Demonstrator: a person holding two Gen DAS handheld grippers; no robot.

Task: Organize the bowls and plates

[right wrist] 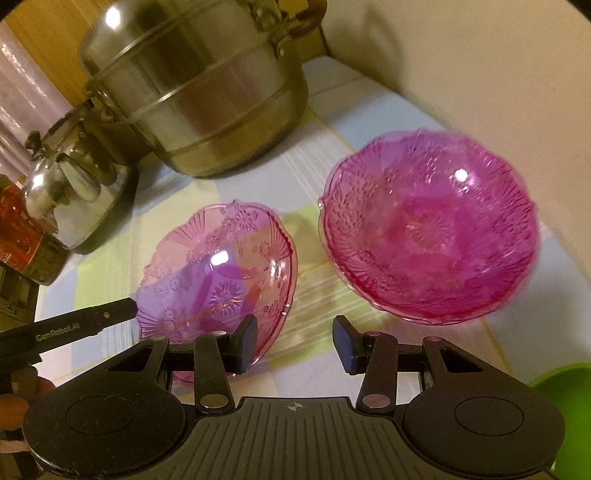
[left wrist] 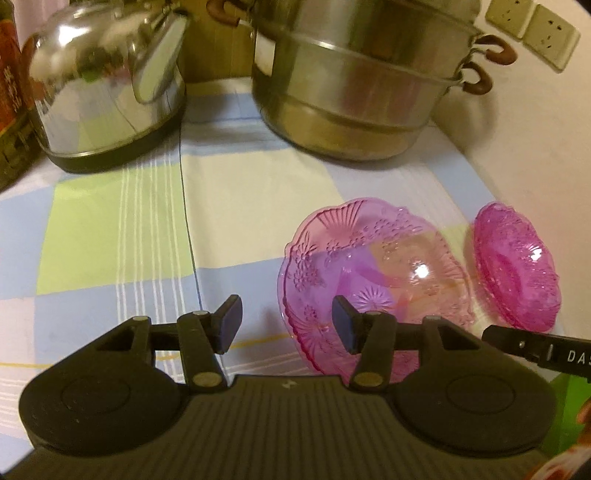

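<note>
A pale pink glass bowl [left wrist: 376, 273] with a flower pattern sits on the checked tablecloth, just ahead and right of my open, empty left gripper [left wrist: 286, 328]. It also shows in the right wrist view [right wrist: 218, 266]. To its right stands a deeper pink stack of glass bowls [left wrist: 517, 262], large in the right wrist view [right wrist: 428, 229]. My right gripper [right wrist: 295, 343] is open and empty, above the cloth between the two. Its finger enters the left wrist view [left wrist: 532, 343].
A big steel steamer pot [left wrist: 354, 81] and a steel kettle [left wrist: 107, 81] stand at the back. A red tin [right wrist: 22, 232] is at the far left. A wall with sockets [left wrist: 532, 29] bounds the right side. A green object [right wrist: 565, 413] lies at the front right.
</note>
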